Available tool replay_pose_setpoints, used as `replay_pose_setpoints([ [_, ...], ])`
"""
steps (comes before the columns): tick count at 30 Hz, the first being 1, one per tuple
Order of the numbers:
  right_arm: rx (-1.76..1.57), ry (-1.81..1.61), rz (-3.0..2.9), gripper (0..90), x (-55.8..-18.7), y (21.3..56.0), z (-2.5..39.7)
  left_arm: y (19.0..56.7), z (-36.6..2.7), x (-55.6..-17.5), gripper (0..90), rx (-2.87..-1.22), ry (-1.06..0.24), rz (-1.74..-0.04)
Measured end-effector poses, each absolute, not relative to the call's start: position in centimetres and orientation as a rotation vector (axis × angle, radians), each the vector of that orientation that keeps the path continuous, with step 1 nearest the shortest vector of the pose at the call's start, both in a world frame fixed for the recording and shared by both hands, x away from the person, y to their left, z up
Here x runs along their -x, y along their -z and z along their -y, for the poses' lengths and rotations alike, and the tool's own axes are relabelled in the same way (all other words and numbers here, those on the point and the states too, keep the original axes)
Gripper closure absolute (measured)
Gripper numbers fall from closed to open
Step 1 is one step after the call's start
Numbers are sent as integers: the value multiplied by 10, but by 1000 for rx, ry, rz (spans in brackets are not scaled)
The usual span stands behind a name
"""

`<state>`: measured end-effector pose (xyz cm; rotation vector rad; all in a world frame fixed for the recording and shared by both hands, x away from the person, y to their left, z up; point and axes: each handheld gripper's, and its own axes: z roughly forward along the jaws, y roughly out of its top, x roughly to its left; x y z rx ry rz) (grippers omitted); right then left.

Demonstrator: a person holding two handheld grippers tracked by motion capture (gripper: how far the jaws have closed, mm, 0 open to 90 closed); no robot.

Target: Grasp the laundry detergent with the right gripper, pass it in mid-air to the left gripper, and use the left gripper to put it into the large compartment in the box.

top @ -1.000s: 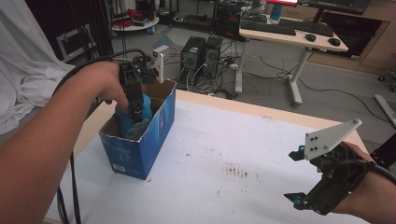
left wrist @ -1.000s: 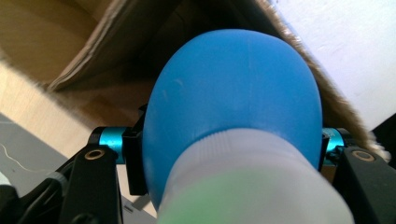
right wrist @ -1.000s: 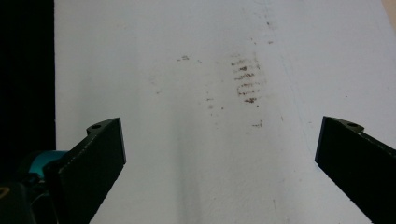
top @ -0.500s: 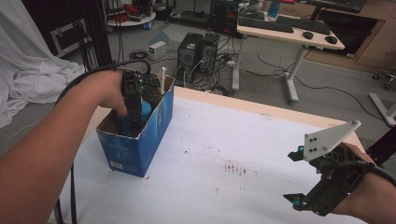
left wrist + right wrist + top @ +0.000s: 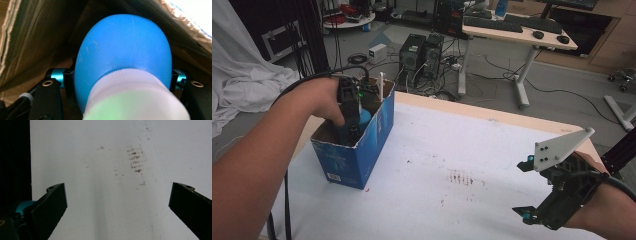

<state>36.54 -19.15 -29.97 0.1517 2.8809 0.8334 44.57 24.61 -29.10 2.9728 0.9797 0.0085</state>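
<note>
The blue bottle (image 5: 122, 50), judged light, smooth and slippery, is held at its belly inside the box (image 5: 362, 145) by the left gripper (image 5: 349, 117), while the right gripper (image 5: 117, 202) fingers are spread wide over the surface (image 5: 452, 150).

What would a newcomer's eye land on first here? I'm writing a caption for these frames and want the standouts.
First, the blue cardboard box at the table's left, with the left gripper plunged into it and closed on a blue bottle with a white cap. Next, the right gripper at the table's near right, its jaws wide open over the white tabletop, near a patch of brown stains.
</note>
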Motion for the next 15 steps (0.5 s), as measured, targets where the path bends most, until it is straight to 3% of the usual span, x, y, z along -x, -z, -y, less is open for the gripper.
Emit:
replay_pose_setpoints([
  [15,-143,-828,-2890,10,-368,302,191,265,-253,-444,229,-2949,-48,-1042],
])
